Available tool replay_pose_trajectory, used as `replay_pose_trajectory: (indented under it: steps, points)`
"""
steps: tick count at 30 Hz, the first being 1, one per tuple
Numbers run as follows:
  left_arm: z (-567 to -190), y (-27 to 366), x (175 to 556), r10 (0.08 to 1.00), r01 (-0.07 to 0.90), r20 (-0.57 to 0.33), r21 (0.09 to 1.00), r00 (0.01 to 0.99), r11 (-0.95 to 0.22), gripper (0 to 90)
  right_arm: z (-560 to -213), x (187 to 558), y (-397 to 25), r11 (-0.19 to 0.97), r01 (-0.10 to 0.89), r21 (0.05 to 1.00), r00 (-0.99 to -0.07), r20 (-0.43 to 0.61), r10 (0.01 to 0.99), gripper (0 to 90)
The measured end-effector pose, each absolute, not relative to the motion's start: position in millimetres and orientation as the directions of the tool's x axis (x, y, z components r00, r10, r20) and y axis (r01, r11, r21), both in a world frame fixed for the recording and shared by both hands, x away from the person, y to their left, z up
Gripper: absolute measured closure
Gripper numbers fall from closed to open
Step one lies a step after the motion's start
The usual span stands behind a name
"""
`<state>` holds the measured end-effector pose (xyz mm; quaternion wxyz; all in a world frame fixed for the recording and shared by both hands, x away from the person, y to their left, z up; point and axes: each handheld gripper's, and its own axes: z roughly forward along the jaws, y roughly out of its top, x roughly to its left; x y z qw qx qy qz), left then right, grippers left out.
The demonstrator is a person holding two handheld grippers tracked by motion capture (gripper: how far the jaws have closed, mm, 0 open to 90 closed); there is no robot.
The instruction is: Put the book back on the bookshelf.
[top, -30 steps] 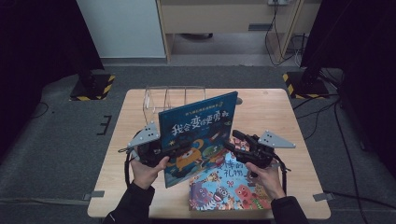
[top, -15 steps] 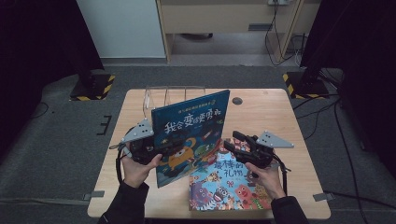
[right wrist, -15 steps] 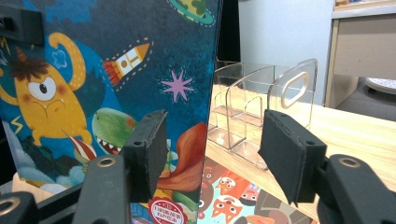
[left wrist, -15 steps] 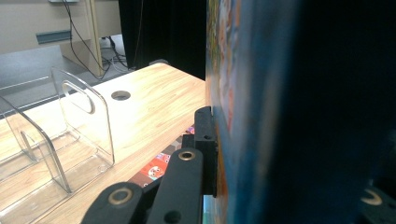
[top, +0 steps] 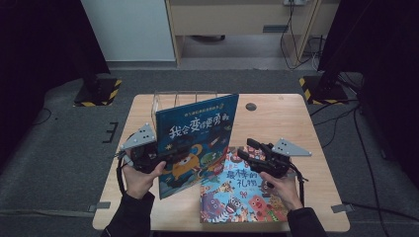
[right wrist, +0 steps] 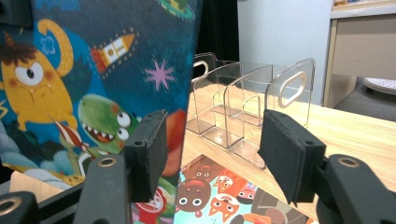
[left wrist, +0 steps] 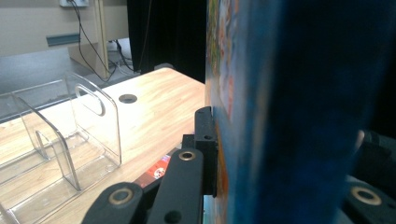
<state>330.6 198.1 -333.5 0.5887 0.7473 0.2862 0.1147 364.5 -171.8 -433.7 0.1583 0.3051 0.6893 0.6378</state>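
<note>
Now the blue book (top: 196, 140) is held more upright than half a second ago.
It is clamped at its left edge by the left hand-held gripper (top: 170, 154), above the surface (top: 276, 118). Its monster cover is seen in the right gripper view, where the right hand-held gripper (right wrist: 212, 151) stands apart; the clear rack (left wrist: 70, 140) is shown beside.

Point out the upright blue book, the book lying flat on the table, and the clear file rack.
upright blue book (top: 197, 133), high view, on the white title across its cover.
flat book (top: 242, 197), high view, on the middle of its cover.
clear file rack (right wrist: 247, 116), right gripper view, on a middle divider.
</note>
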Motion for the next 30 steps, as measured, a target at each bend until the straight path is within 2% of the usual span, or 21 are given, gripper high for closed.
replay_pose_trajectory:
  steps: [11, 23, 30]
  points:
    - [-319.0, 236.2, 332.6, 0.648, 0.272, -0.166, 0.96, 0.743, -0.066, 82.7, -434.6, 365.5, -174.3, 0.006, 0.223, 0.975, -0.755, 0.168, 0.634, 41.6]
    - [-302.3, 281.4, 353.3, 0.757, 0.246, -0.162, 0.969, 0.633, 0.002, 82.7, -442.1, 369.2, -180.5, 0.06, 0.248, 0.967, -0.72, 0.142, 0.679, 41.5]
    - [-298.7, 300.7, 364.2, 0.786, 0.244, -0.194, 0.968, 0.587, 0.056, 82.7, -447.3, 370.7, -184.2, 0.093, 0.287, 0.953, -0.689, 0.138, 0.712, 41.1]
